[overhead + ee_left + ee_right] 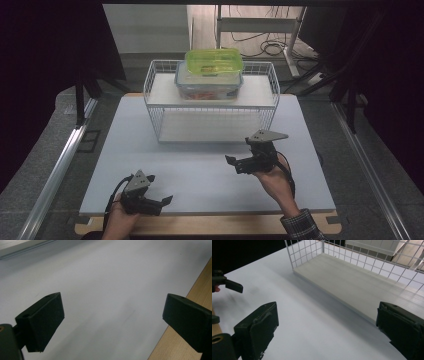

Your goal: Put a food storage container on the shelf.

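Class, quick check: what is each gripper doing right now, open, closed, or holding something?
Left gripper: open, jaws wide apart, holding nothing, low over the white table.
Right gripper: open, jaws wide apart, empty, near the wire rack.

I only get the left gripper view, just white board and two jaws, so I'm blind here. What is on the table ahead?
Observer: A white wire rack stands at the far middle of the board.
Operator: Anything on it?
Observer: A clear box sits on its top shelf, with a green-lidded box stacked on that.
Operator: And the lower shelf?
Observer: Its lower shelf is bare.
Operator: Where is the right gripper?
Observer: The right gripper is in front of the rack, jaws open, holding nothing.
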{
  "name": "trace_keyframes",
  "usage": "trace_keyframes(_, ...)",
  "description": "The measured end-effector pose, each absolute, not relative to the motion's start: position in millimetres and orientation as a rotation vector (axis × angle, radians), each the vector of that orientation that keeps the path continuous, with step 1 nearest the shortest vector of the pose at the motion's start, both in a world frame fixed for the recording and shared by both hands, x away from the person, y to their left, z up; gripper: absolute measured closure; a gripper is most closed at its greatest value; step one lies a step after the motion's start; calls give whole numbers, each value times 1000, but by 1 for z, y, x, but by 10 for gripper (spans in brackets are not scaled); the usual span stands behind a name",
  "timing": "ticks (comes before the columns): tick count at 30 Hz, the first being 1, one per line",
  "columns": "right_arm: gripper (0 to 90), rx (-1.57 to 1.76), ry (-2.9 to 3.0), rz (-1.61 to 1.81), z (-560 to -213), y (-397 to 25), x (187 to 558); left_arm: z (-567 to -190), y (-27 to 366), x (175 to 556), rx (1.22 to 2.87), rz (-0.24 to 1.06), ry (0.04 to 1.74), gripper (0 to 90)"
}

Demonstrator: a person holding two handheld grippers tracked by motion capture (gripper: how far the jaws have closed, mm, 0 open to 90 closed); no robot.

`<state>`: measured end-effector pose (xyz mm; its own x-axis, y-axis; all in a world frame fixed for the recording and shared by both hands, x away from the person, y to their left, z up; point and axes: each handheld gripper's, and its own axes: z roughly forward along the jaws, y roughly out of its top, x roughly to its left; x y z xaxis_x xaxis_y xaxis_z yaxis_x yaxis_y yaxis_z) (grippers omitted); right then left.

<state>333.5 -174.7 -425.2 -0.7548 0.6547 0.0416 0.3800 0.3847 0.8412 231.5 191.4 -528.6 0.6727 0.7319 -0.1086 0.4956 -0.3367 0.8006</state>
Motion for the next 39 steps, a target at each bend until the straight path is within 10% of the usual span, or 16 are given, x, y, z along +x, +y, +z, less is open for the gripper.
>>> trace_keyframes(39,8,994,2261,1155,-446,-224,302,-529,191,231,2010,334,951,36)
